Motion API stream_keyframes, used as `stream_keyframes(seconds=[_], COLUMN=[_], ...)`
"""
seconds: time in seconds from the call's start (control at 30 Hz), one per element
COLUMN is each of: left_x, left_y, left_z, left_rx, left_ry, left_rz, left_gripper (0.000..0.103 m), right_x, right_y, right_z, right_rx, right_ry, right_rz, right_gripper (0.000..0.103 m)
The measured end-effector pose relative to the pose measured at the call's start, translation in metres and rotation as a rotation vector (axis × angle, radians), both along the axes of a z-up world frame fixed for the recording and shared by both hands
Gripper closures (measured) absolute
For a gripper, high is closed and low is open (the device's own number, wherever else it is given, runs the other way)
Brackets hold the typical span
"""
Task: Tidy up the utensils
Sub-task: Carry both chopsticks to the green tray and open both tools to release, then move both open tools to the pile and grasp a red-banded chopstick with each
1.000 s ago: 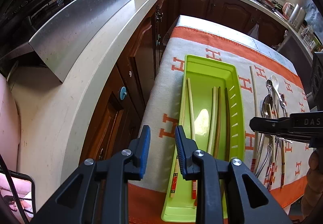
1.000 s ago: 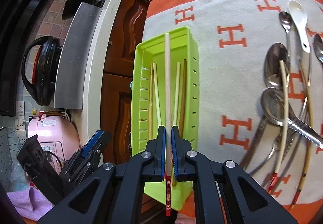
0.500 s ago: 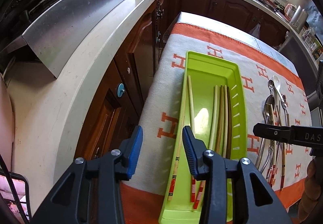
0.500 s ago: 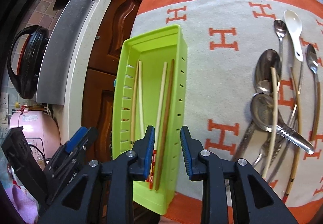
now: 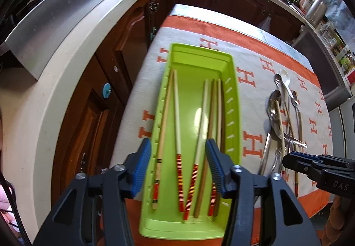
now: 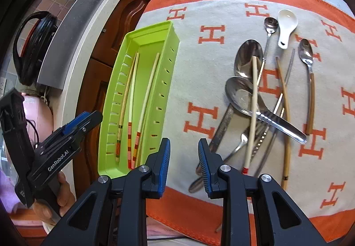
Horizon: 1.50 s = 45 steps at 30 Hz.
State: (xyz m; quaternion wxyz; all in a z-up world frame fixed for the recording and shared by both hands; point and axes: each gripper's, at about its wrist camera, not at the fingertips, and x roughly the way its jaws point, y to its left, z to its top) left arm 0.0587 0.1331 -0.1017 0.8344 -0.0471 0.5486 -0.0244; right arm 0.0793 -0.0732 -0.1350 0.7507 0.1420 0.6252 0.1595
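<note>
Green tray (image 5: 233, 81): chopsticks (image 5: 177, 112) inside; left gripper (image 5: 178, 168) over its near end, jaws just widening, empty; right gripper (image 6: 184, 163) beside it, spread, empty; spoons (image 6: 246, 61) well right.

Glossy lime plastic tray (image 5: 233, 112); matt wooden chopsticks (image 5: 177, 112); shiny metal spoons (image 6: 246, 61); woven cloth (image 6: 199, 64); glossy white ceramic spoon (image 6: 287, 24).

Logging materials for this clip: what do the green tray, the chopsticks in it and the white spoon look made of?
Green tray: moulded plastic, glossy, with slotted walls. Chopsticks: probably bamboo or wood, pale matte shafts, red-striped ends. White spoon: likely glazed ceramic, though melamine would look alike.
</note>
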Motion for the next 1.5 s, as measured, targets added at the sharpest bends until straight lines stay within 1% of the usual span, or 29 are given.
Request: stream_keyframes(seconds=[0.03, 0.07, 0.1, 0.3, 0.53, 0.63, 0.8, 0.87, 0.9, 0.97, 1.0, 1.07, 1.17, 1.2, 1.27, 1.3, 1.37, 1.5], left_x=[-0.001, -0.003, -0.005, -0.012, -0.017, -0.016, -0.009, -0.005, -0.003, 0.0, 0.003, 0.007, 0.013, 0.013, 0.014, 0.015, 0.015, 0.017], left_y=[-0.004, -0.009, -0.014, -0.045, -0.084, -0.102, -0.128, -0.137, -0.141, -0.149, -0.154, -0.163, -0.173, -0.175, -0.181, -0.184, -0.189, -0.196], left_z=[0.001, 0.003, 0.005, 0.012, 0.012, 0.008, -0.007, -0.014, -0.018, -0.025, -0.03, -0.04, -0.053, -0.055, -0.059, -0.061, -0.063, -0.066], left_rx=[0.0, 0.0, 0.0, -0.033, -0.074, -0.088, -0.127, -0.152, -0.163, -0.184, -0.196, -0.218, -0.252, -0.255, -0.255, -0.253, -0.247, -0.216], left_ry=[-0.004, -0.01, -0.015, -0.016, -0.007, 0.005, 0.059, 0.082, 0.095, 0.12, 0.138, 0.178, 0.236, 0.247, 0.266, 0.273, 0.282, 0.299], left_rz=[-0.006, -0.011, -0.02, -0.085, -0.173, -0.211, -0.257, -0.272, -0.277, -0.287, -0.294, -0.304, -0.305, -0.305, -0.309, -0.311, -0.318, -0.324], left_gripper=[0.038, 0.032, 0.031, 0.03, 0.03, 0.03, 0.031, 0.038, 0.04, 0.048, 0.05, 0.06, 0.071, 0.073, 0.08, 0.081, 0.086, 0.087], right_x=[-0.005, -0.009, -0.012, -0.035, -0.057, -0.064, -0.067, -0.067, -0.067, -0.067, -0.066, -0.065, -0.064, -0.064, -0.063, -0.062, -0.061, -0.058], right_y=[-0.005, -0.009, -0.013, -0.041, -0.086, -0.107, -0.136, -0.144, -0.149, -0.154, -0.156, -0.159, -0.16, -0.16, -0.16, -0.16, -0.16, -0.162], right_z=[0.002, 0.004, 0.006, 0.02, 0.024, 0.023, 0.015, 0.009, 0.006, 0.001, -0.002, -0.007, -0.014, -0.016, -0.02, -0.022, -0.027, -0.033], right_rx=[-0.002, -0.003, -0.003, -0.023, -0.034, -0.04, -0.045, -0.042, -0.038, -0.034, -0.031, -0.019, -0.006, -0.004, 0.002, 0.009, 0.018, 0.035], right_ry=[-0.01, -0.017, -0.024, -0.078, -0.113, -0.129, -0.134, -0.127, -0.123, -0.116, -0.111, -0.102, -0.093, -0.09, -0.082, -0.079, -0.07, -0.056], right_rz=[0.0, 0.001, 0.0, -0.003, -0.058, -0.09, -0.145, -0.163, -0.17, -0.181, -0.187, -0.192, -0.187, -0.185, -0.182, -0.181, -0.182, -0.187], right_gripper=[0.077, 0.077, 0.077, 0.077, 0.077, 0.077, 0.077, 0.076, 0.076, 0.077, 0.077, 0.076, 0.076, 0.076, 0.076, 0.076, 0.076, 0.076])
